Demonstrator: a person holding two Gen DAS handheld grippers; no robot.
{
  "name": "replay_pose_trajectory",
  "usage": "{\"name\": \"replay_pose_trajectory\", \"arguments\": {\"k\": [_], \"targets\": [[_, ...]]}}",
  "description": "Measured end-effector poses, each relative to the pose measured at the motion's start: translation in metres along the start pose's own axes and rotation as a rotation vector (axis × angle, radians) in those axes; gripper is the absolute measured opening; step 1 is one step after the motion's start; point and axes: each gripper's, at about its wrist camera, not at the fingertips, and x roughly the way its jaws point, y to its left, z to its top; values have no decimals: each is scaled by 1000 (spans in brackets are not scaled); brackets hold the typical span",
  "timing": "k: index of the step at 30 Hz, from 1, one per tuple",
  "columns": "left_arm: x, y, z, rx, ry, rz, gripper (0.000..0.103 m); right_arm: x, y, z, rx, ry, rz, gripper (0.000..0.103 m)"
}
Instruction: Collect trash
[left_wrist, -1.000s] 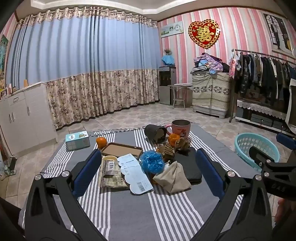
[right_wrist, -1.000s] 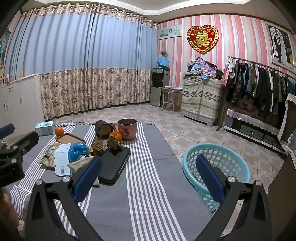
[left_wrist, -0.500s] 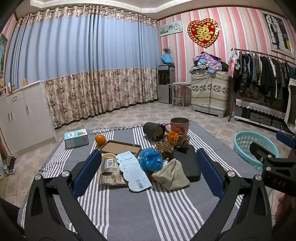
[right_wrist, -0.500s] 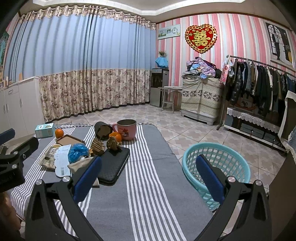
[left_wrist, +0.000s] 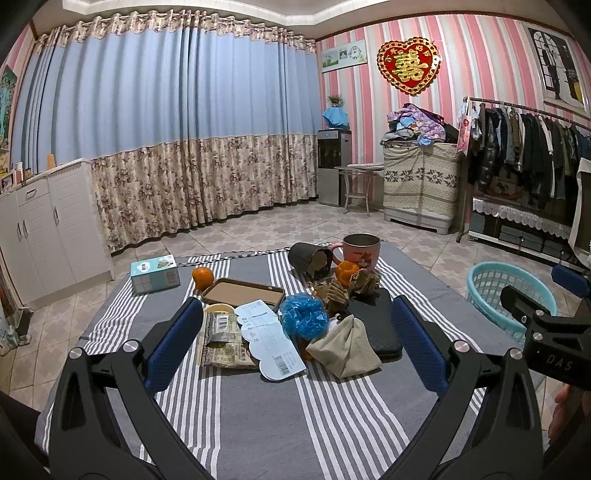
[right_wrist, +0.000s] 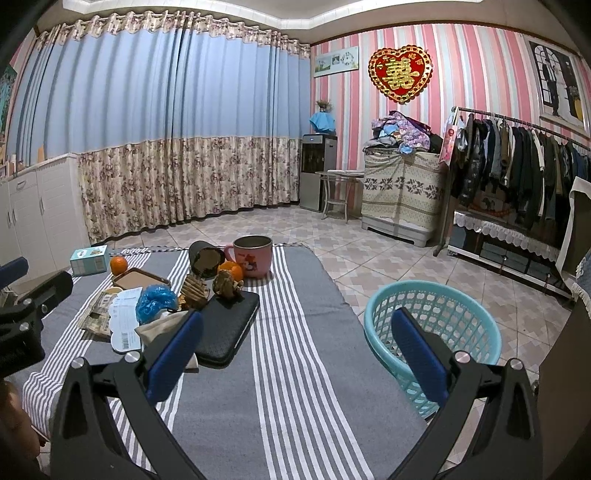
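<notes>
Trash pile (left_wrist: 295, 328) ahead, between spread fingers (left_wrist: 173, 347)

A striped woven cloth (left_wrist: 258, 424) lies under crumpled blue plastic (left_wrist: 303, 316), printed paper (left_wrist: 271, 341) and a perforated plastic basket (right_wrist: 432, 325).

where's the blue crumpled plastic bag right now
In the left wrist view the blue plastic bag sits mid-table, between the white paper slip on its left and the black case on its right.

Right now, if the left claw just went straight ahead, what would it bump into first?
Probably the crumpled beige cloth and the white barcoded paper slip lying on the striped tablecloth; depth is hard to judge. The left claw is open and empty.
</notes>
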Motion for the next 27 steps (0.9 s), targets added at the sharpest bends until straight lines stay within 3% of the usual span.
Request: {"name": "replay_pose_trajectory", "arguments": {"k": [27], "targets": [[1, 2, 0, -4, 9, 1, 98, -2, 1, -4, 3, 0, -2, 99]]}}
